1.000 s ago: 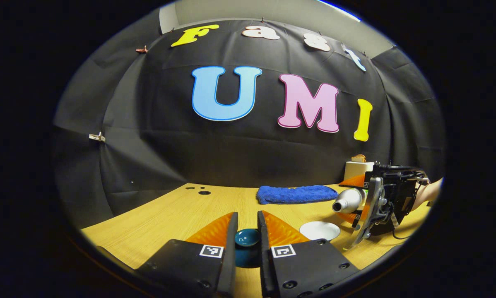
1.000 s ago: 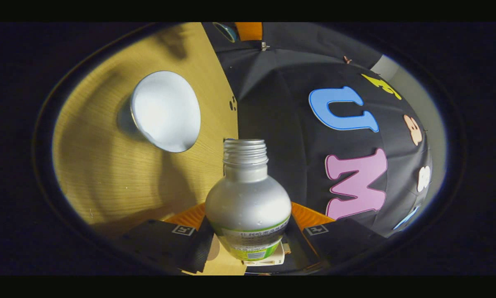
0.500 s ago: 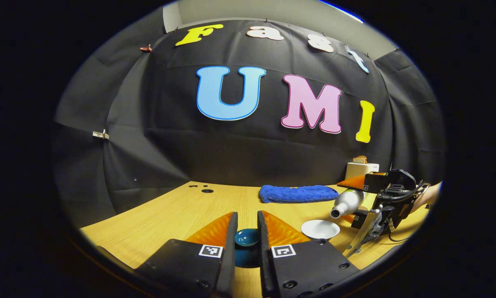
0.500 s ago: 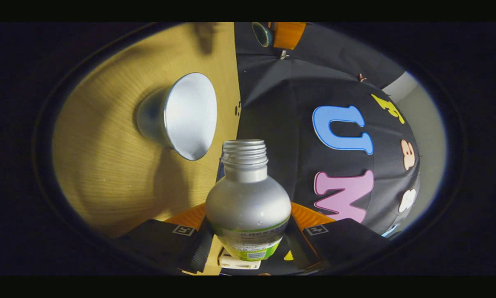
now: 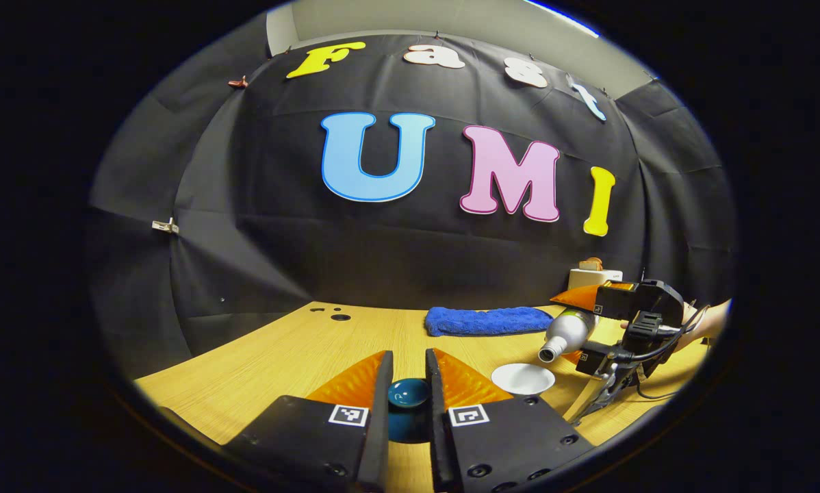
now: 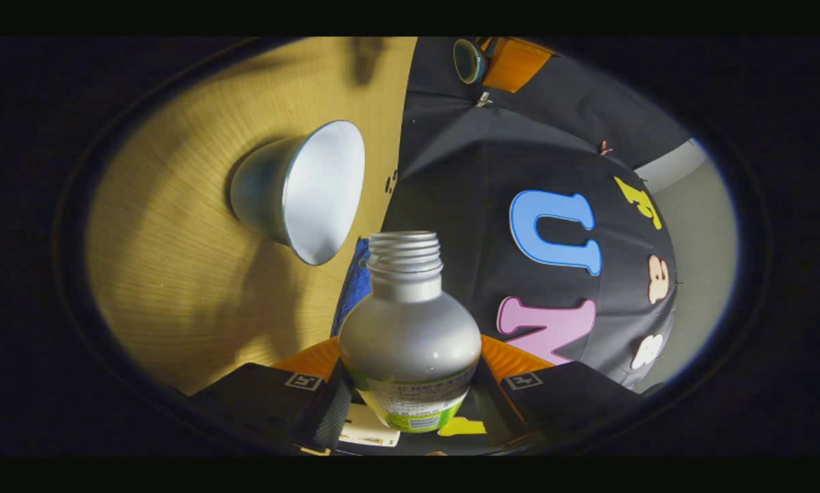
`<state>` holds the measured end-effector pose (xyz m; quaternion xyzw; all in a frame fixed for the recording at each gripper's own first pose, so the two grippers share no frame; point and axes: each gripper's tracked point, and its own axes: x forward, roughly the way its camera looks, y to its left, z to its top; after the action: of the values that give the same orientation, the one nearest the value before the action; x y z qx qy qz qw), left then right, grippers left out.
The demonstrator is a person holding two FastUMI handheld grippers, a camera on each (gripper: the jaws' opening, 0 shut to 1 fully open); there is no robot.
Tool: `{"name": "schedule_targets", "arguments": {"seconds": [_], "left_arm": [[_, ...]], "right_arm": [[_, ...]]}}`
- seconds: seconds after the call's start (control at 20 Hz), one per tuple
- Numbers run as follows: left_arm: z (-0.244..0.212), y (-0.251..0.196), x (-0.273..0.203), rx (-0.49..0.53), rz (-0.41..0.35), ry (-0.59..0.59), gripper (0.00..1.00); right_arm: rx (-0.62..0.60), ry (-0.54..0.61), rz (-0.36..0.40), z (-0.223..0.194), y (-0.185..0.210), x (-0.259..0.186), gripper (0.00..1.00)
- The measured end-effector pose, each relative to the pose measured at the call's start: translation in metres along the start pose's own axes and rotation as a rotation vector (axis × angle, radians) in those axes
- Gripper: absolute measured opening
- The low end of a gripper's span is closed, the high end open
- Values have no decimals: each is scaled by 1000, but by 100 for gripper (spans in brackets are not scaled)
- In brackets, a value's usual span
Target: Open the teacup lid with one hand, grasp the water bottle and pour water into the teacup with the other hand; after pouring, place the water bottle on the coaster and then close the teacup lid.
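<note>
My left gripper [image 5: 408, 370] is shut on the dark teal teacup lid [image 5: 408, 395] and holds it above the table, left of the cup. The teacup [image 5: 523, 378] stands uncovered on the wood, its white inside showing. Over its right side my right gripper [image 5: 577, 327] is shut on the silver water bottle [image 5: 558, 340], which is tilted with its uncapped mouth down-left toward the cup. In the right gripper view the bottle [image 6: 410, 329] sits between the fingers of my right gripper [image 6: 410, 359], with the teacup [image 6: 304, 188] ahead and the lid [image 6: 466, 60] far off. No water stream is visible.
A blue towel [image 5: 489, 320] lies behind the cup near the wall. A white box [image 5: 591, 276] stands at the back right. The table [image 5: 280, 356] has small holes [image 5: 340, 317] at the back left. A person's hand [image 5: 708, 320] holds the right gripper.
The right gripper has tipped the bottle from near level to mouth-down toward the cup, moving slightly left. The left gripper has kept still with the lid.
</note>
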<state>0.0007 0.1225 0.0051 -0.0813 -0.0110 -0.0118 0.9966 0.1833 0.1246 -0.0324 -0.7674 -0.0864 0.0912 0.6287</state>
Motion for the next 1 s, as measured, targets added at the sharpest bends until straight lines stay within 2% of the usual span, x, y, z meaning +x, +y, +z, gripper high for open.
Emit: {"name": "schedule_targets", "arguments": {"seconds": [0.1,0.2,0.3,0.35,0.4,0.45,0.5,0.55,0.6,0.7,0.75,0.95,1.0], "left_arm": [[0,0,-1,-1,1,-1,29],[0,0,-2,0,2,0,29],[0,0,-3,1,2,1,28],[1,-1,-3,2,1,2,29],[2,-1,-4,3,1,1,29],[2,-1,-4,5,1,0,29],[2,-2,-5,5,1,-1,29],[3,-2,-5,5,0,-1,29],[2,-2,-5,5,1,0,29],[2,-2,-5,5,0,0,29],[2,-2,-6,5,-1,-1,29],[3,-1,-6,4,0,0,31],[2,-2,-7,3,-1,-1,28]], "right_arm": [[-18,3,-14,-1,-2,1,80],[-38,2,-24,-1,-3,1,77],[-56,3,-34,-1,-6,1,80],[-62,1,-35,0,-6,1,77],[-66,-1,-37,0,-7,0,80],[-72,-1,-41,0,-8,2,80],[-74,-1,-43,-1,-8,1,76],[-77,-1,-40,0,-7,2,76],[-82,3,-41,-1,-7,2,80],[-103,3,-47,-3,-8,1,77],[-112,4,-50,-3,-10,0,80],[-119,4,-51,-3,-11,1,80],[-120,1,-54,-2,-11,0,83]]}}
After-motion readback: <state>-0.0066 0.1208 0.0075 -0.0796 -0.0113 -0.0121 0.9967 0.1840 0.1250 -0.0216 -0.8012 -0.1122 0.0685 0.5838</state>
